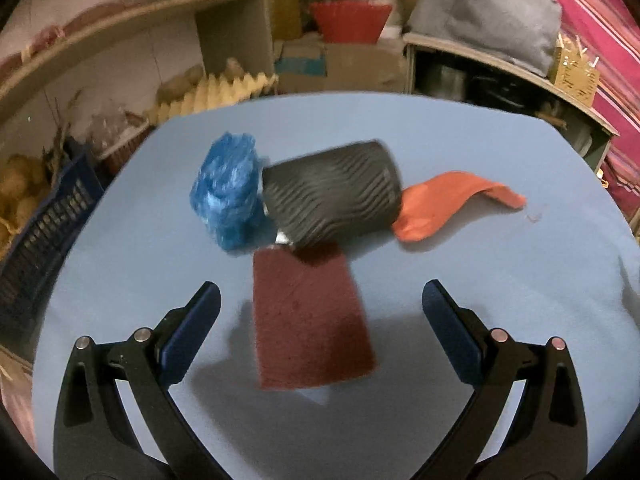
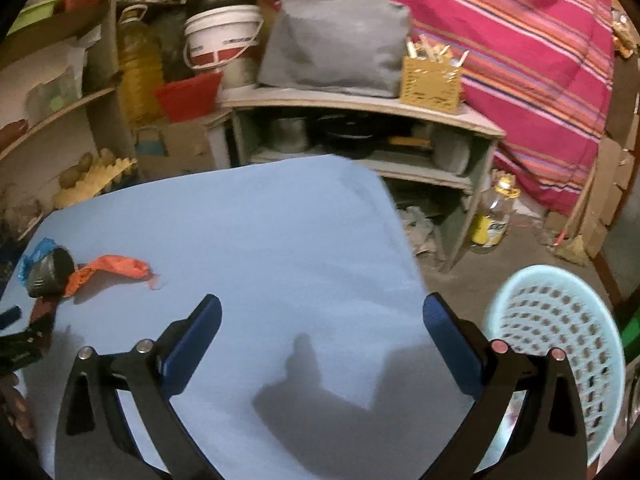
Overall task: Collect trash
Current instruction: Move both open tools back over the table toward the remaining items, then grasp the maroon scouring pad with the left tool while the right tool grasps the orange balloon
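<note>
On the blue table point(image 1: 460, 280) lie a dark ribbed cup on its side point(image 1: 332, 194), a crumpled blue plastic bag point(image 1: 228, 190) against its left end, an orange rag point(image 1: 444, 204) to its right, and a dark red scouring pad point(image 1: 310, 320) in front. My left gripper point(image 1: 320, 300) hovers open above the pad, its fingers either side and apart from it. In the right wrist view the cup point(image 2: 50, 272), the bag point(image 2: 38, 250) and the rag point(image 2: 108, 268) lie far left. My right gripper point(image 2: 322, 316) is open and empty over bare table, near the light blue basket point(image 2: 560, 340).
The basket stands off the table's right edge on the floor side. Shelves point(image 2: 360, 108) with pots, a grey bag point(image 2: 336, 36), a white bucket point(image 2: 222, 36) and a yellow bottle point(image 2: 494, 216) lie behind the table. A dark blue crate point(image 1: 44, 232) sits left of the table.
</note>
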Available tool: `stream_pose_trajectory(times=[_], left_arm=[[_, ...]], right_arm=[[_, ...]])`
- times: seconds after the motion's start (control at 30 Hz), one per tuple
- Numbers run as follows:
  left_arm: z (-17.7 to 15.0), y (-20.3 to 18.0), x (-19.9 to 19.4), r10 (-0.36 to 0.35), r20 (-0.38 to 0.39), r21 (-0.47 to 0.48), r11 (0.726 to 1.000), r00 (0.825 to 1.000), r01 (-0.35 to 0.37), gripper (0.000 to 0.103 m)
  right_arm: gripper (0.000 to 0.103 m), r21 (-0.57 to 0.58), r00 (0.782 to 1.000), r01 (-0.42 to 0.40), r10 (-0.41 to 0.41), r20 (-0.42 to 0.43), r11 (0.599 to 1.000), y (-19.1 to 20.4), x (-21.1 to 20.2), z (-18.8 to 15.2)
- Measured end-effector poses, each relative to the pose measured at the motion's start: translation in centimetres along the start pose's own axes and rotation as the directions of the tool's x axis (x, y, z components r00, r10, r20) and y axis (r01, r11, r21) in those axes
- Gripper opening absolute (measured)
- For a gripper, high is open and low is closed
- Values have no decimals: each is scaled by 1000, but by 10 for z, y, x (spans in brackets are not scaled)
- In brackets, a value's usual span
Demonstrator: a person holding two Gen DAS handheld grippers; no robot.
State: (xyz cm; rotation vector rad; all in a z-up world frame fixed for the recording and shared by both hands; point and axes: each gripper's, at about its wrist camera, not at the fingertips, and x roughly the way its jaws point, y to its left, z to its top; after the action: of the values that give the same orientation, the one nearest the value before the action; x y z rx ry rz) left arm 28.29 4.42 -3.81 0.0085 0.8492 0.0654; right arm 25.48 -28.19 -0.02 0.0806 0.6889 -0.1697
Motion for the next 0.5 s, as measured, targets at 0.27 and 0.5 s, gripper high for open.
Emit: stream_pose_trajectory(times=[0.27, 0.5], left_arm=[[-1, 10, 14, -77, -67, -37, 997, 995, 75, 74], [-3, 15, 10, -77, -50, -8, 997, 996, 77, 57]], right_arm=[[98, 17, 996, -78, 79, -38, 997, 39, 19, -4], [98, -25, 992, -104, 102, -79, 994, 73, 35, -11]])
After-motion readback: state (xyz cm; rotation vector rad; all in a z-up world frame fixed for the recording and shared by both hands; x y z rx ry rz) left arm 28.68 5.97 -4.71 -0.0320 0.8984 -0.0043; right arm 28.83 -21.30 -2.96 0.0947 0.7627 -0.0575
